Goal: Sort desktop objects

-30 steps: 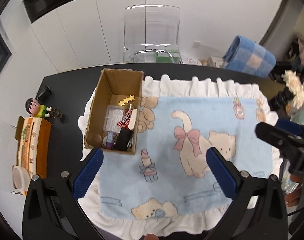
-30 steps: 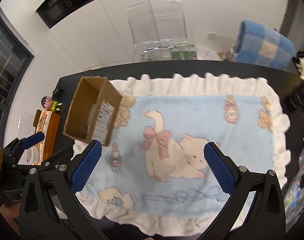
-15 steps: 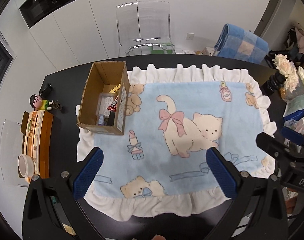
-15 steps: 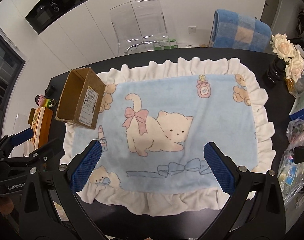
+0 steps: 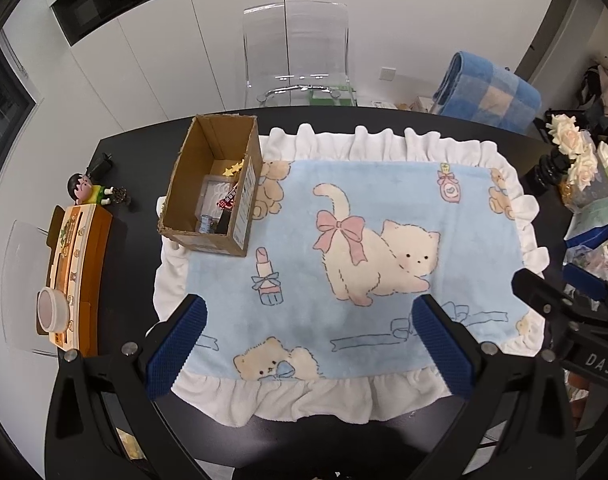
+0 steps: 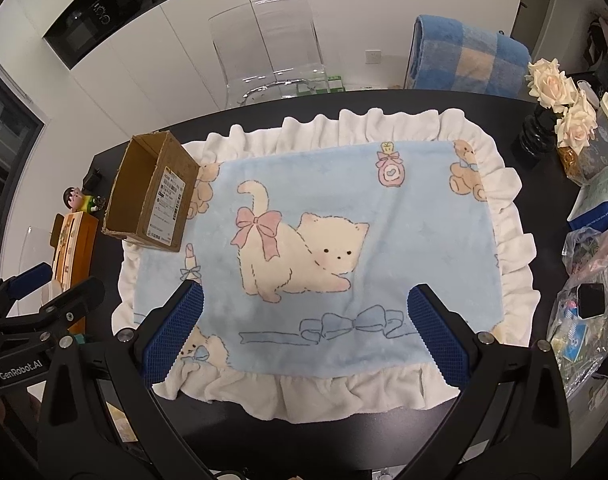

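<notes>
At nine o'clock the orange box [image 5: 78, 268] sits on the dark surface [image 5: 140, 152]. Cardboard box [image 5: 214, 186] at ten o'clock on the cat blanket [image 5: 383, 240], small items inside. Left tongs [image 5: 309, 334] spread wide, gripping nothing. Right tongs [image 6: 304, 330] likewise released, empty, above the blanket's near edge. Flowers [image 6: 559, 96] at two o'clock.

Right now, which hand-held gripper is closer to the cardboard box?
Left. The left hand-held gripper hovers open over the mat's near edge, on the cardboard box side. The right hand-held gripper, also open, sits further right, away from the box.
</notes>
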`<state>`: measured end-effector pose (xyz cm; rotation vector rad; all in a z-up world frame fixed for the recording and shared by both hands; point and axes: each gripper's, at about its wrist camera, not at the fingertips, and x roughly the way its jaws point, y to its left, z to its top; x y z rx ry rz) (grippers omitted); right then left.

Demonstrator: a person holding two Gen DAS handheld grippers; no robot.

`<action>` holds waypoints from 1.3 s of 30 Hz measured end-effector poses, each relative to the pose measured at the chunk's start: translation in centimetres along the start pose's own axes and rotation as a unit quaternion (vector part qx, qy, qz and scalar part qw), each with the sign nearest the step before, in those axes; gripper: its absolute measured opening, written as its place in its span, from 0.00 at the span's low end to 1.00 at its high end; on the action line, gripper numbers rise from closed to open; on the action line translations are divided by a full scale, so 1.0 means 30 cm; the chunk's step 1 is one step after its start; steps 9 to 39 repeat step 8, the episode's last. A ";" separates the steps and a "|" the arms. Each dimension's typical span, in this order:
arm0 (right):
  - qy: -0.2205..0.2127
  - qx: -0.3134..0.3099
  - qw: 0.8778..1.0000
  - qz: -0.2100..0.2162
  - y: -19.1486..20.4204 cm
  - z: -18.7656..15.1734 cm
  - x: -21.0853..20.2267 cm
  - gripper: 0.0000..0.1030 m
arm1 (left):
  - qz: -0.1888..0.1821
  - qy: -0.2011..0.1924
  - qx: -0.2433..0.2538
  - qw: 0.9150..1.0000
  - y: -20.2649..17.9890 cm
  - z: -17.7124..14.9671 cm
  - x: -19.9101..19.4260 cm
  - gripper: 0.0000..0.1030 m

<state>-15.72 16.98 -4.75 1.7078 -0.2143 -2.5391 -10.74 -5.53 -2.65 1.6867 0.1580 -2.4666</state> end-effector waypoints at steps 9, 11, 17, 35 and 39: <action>0.008 0.001 1.000 -0.005 0.000 -0.008 0.012 1.00 | -0.012 0.004 0.002 1.000 -0.010 0.002 -0.008 0.99; 0.008 0.001 1.000 -0.005 0.000 -0.008 0.012 1.00 | -0.012 0.004 0.002 1.000 -0.010 0.002 -0.008 0.99; 0.008 0.001 1.000 -0.005 0.000 -0.008 0.012 1.00 | -0.012 0.004 0.002 1.000 -0.010 0.002 -0.008 0.99; 0.008 0.001 1.000 -0.005 0.000 -0.008 0.012 1.00 | -0.012 0.004 0.002 1.000 -0.010 0.002 -0.008 0.99; 0.008 0.001 1.000 -0.005 0.000 -0.008 0.012 1.00 | -0.012 0.004 0.002 1.000 -0.010 0.002 -0.008 0.99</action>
